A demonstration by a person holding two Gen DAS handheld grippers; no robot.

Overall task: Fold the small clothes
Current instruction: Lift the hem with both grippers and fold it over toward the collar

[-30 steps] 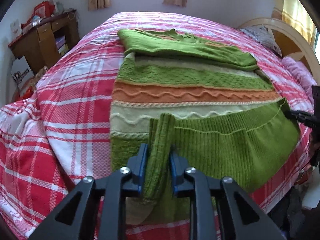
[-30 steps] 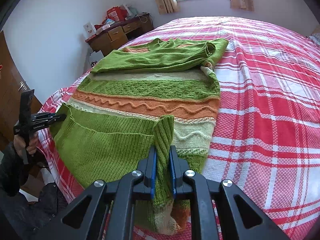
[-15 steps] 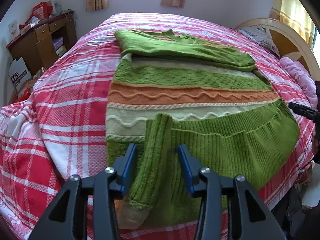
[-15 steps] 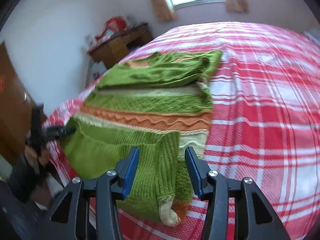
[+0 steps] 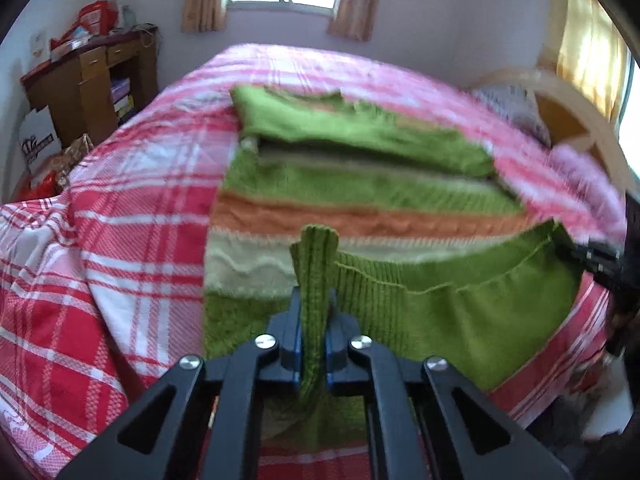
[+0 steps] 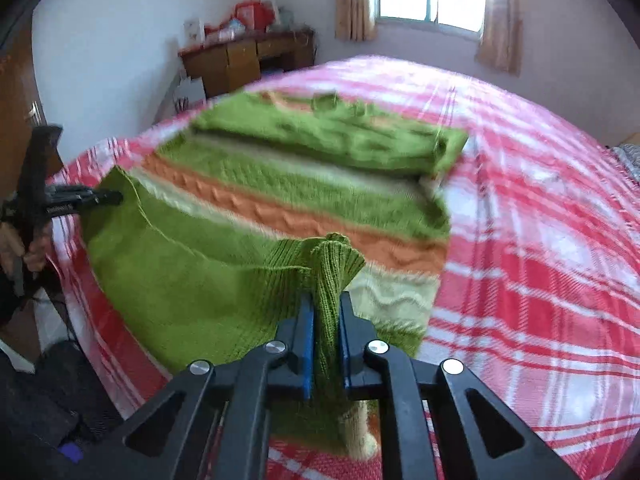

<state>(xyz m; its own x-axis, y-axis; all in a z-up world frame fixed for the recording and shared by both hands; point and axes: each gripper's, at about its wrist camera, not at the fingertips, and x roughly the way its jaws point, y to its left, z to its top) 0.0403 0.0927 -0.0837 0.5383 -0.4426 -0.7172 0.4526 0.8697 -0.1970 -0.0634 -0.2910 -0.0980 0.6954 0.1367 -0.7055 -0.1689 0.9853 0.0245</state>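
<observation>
A knitted sweater (image 5: 360,196) with green, orange and cream stripes lies spread on the bed, its sleeves folded across the far end; it also shows in the right wrist view (image 6: 304,184). My left gripper (image 5: 314,316) is shut on one corner of the green ribbed hem (image 5: 460,300). My right gripper (image 6: 326,312) is shut on the other hem corner (image 6: 332,256). The hem is lifted off the bed and stretched between both grippers. Each gripper shows in the other's view, the right one (image 5: 592,260) and the left one (image 6: 80,200).
The bed (image 5: 132,200) has a red, pink and white plaid cover. A wooden desk (image 5: 92,80) with clutter stands by the far wall left of the window. A wooden headboard (image 5: 576,112) and a pillow (image 5: 512,104) are at the right.
Both grippers were shut one second ago, open half a second ago, and are now shut on the hem corners again. The hem has risen off the bed.
</observation>
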